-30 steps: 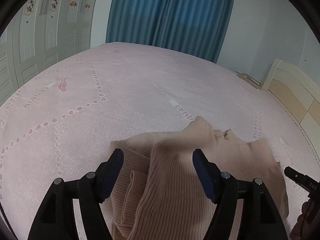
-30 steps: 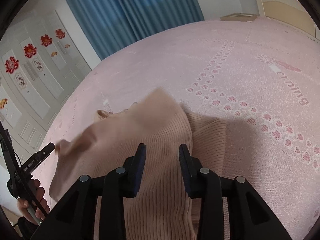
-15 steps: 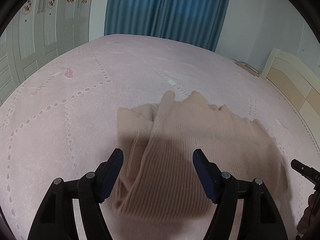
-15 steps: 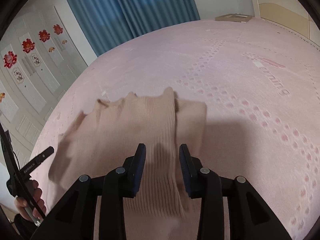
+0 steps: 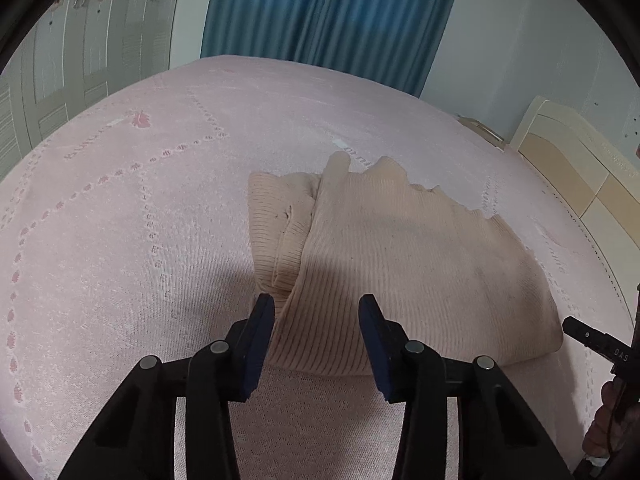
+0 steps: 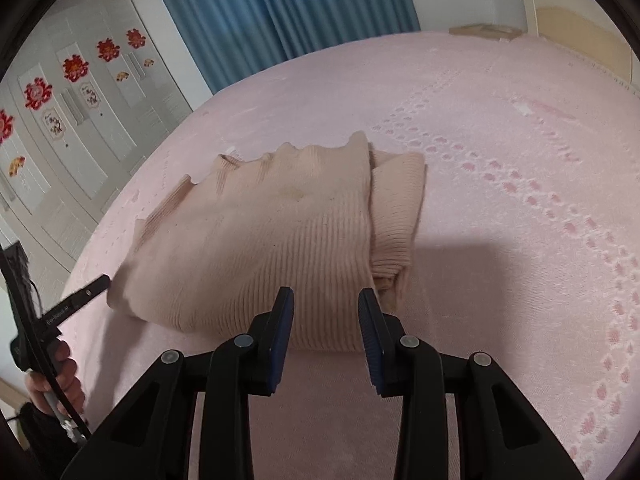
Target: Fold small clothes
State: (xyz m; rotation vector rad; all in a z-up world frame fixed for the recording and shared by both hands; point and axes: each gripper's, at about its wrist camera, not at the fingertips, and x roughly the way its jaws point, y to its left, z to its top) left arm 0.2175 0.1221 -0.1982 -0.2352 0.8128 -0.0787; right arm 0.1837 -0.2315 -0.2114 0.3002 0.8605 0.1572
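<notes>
One bed, covered in a pink patterned spread, fills both views. One curtain, blue, hangs at 12 o'clock in the left view and at 11 to 12 o'clock in the right view. One wardrobe with white doors stands at 9 to 10 o'clock; five red paper flowers are countable on it in the right view, while the left view cuts them off at the top edge. One headboard shows at 3 o'clock in the left view; the right view catches only a corner.

One sweater, beige ribbed knit, lies folded on the bed, centre of frame, with a doubled sleeve along one side. Its underside layers are hidden.

Two tongs. The left gripper has just been closing to a narrow gap; the sweater's near edge sits in line between the jaws, the pads not pressing it. The right gripper stands narrow, holding nothing, the sweater just beyond its tips.

Each view shows the other tool's tip and a hand at the frame edge, partly cut off.
</notes>
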